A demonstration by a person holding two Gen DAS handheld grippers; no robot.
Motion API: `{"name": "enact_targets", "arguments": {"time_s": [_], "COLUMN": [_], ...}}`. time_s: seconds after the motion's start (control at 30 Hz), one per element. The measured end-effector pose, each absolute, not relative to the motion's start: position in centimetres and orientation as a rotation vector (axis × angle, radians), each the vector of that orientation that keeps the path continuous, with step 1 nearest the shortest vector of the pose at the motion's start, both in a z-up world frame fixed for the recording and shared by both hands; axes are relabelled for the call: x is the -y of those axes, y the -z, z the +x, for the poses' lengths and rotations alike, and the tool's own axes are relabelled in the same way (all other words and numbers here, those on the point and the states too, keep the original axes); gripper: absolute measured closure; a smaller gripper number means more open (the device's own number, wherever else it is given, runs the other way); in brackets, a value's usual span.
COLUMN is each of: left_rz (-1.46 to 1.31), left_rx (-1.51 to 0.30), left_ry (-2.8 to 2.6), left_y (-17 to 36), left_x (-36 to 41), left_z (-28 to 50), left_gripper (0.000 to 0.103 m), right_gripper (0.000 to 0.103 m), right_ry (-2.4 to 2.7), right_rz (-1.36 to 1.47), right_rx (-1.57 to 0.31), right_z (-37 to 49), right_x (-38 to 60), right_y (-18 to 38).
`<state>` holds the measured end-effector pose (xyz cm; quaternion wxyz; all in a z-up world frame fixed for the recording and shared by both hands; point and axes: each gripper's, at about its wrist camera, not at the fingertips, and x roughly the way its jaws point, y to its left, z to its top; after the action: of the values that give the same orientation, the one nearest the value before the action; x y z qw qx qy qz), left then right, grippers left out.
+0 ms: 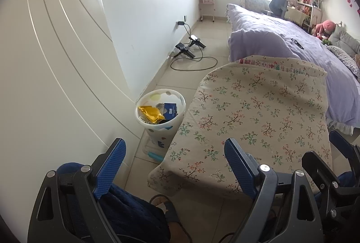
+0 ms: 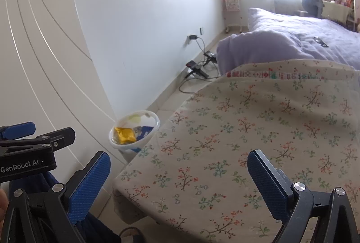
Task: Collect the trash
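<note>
A white waste bin stands on the floor between the wall and a table with a floral cloth. Inside it lie a yellow wrapper and a blue carton. In the right wrist view the waste bin sits left of the floral cloth, with the yellow wrapper showing. My left gripper is open and holds nothing, near the cloth's front corner. My right gripper is open over the cloth's near end, with nothing between its fingers.
A white door fills the left side. Chargers and a looped cable lie on the tiled floor by the wall. A bed with a lilac cover runs behind the table. A person's sandalled foot is below.
</note>
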<state>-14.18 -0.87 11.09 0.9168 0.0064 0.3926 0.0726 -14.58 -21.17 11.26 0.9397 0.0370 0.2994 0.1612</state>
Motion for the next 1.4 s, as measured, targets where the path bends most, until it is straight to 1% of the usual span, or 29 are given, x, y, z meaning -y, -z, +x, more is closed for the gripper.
{"name": "enact_targets", "arguments": {"time_s": [0.67, 1.4], "left_rz": [-0.012, -0.022], "left_rx": [-0.833, -0.808], "left_ry": [-0.102, -0.059], "left_y": [-10.65, -11.15], "left_x": [0.94, 1.15], "left_z": [-13.77, -14.04], "left_gripper": [0.012, 0.012], "right_gripper": [0.003, 0.003], "right_ry": [-0.305, -0.288], "right_rz": [0.082, 0.092], "right_rx": [-0.614, -0.609], "right_z": [-14.70, -14.83], "right_x": [21.65, 21.79], "right_y": [-11.29, -11.46]}}
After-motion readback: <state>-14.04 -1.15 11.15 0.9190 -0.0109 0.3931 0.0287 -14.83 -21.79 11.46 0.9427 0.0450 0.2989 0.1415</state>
